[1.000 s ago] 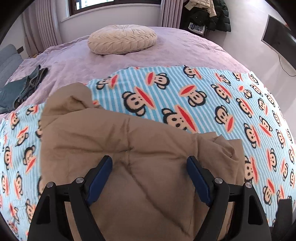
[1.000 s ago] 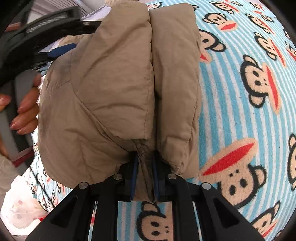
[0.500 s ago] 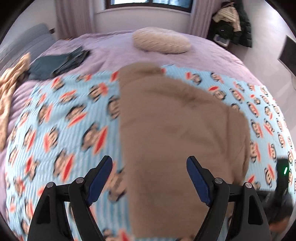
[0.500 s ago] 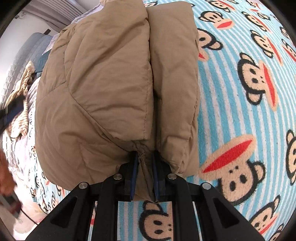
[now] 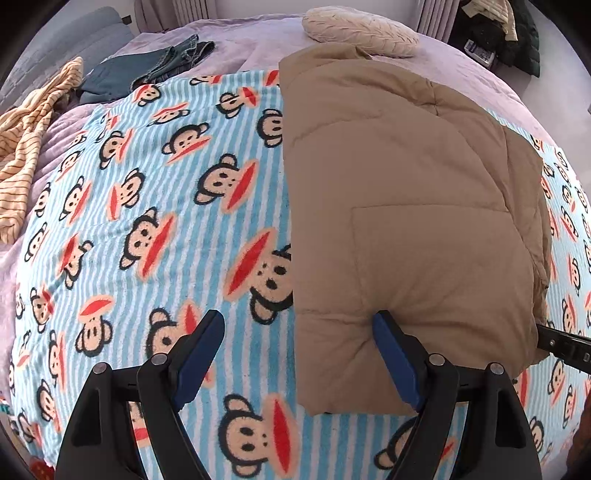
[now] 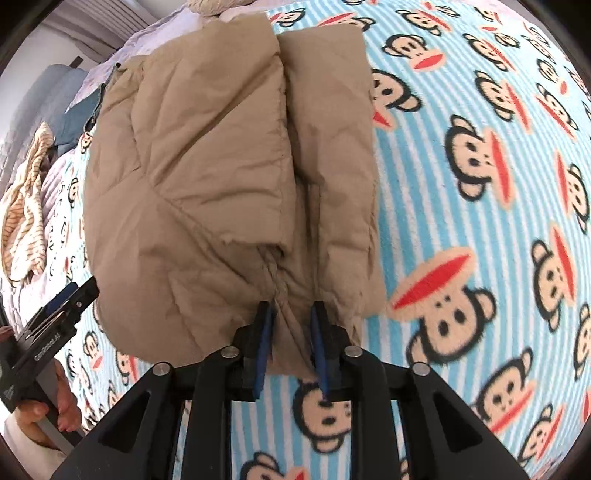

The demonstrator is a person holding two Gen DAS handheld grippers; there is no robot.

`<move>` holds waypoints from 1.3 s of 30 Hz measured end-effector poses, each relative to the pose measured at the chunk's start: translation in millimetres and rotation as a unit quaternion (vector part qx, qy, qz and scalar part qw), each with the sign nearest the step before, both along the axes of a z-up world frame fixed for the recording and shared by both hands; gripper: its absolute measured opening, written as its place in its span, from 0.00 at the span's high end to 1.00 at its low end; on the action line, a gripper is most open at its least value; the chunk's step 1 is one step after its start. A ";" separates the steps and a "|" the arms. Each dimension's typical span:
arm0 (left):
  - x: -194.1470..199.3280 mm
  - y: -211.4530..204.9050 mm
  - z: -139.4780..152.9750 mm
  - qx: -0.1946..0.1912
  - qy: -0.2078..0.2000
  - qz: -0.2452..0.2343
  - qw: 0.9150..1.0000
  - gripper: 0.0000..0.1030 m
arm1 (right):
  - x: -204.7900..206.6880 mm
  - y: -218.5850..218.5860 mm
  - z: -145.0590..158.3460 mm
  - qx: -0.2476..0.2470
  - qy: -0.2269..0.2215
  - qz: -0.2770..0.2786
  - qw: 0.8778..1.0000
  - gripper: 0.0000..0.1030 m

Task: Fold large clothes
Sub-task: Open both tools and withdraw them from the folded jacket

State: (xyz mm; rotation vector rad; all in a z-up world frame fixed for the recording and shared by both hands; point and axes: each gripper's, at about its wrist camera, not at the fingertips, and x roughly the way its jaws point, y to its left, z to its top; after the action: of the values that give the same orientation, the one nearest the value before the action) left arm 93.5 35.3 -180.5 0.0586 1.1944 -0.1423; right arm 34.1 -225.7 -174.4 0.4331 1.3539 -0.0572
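Observation:
A tan padded jacket (image 5: 406,184) lies folded into a thick bundle on the monkey-print blanket (image 5: 166,184). My left gripper (image 5: 298,317) is open wide over the jacket's near left edge. Its right finger rests on the jacket and its left finger hangs over the blanket. In the right wrist view the jacket (image 6: 203,166) shows two stacked folds. My right gripper (image 6: 291,306) sits at the near hem, its jaws opening, with puckered hem fabric still between the pads. The left gripper (image 6: 55,314) and the hand holding it show at the left.
The blanket (image 6: 461,258) covers a purple bed. A round cream cushion (image 5: 358,31) sits at the far end. Dark jeans (image 5: 147,70) and a striped yellow garment (image 5: 26,140) lie at the far left. Dark coats (image 5: 509,33) hang at the far right.
The left gripper has swept leftward from above the jacket's middle to its near left edge. The right gripper's pads have parted from a tight pinch on the hem and lifted slightly.

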 end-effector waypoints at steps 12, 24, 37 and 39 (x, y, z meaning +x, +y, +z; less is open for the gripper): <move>-11.7 4.3 23.2 -0.006 0.009 0.003 1.000 0.19 | -27.7 9.0 27.5 -0.002 -0.002 -0.012 1.000 0.59; -36.2 9.8 55.2 -0.019 0.019 -0.002 1.000 0.19 | -53.6 11.8 51.8 0.000 0.003 -0.016 1.000 0.44; -56.7 5.0 131.9 -0.046 -0.030 -0.019 0.998 0.18 | -43.2 23.2 116.3 -0.008 -0.050 0.012 0.999 0.29; -56.3 5.5 145.4 -0.045 -0.042 -0.013 0.998 0.00 | -38.4 25.0 131.5 -0.014 -0.066 0.016 0.998 0.26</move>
State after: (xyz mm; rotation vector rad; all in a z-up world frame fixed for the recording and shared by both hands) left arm 37.2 40.8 -35.0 0.0014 1.1016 -0.2149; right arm -4.3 -200.7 -42.9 0.3851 1.2285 -0.0202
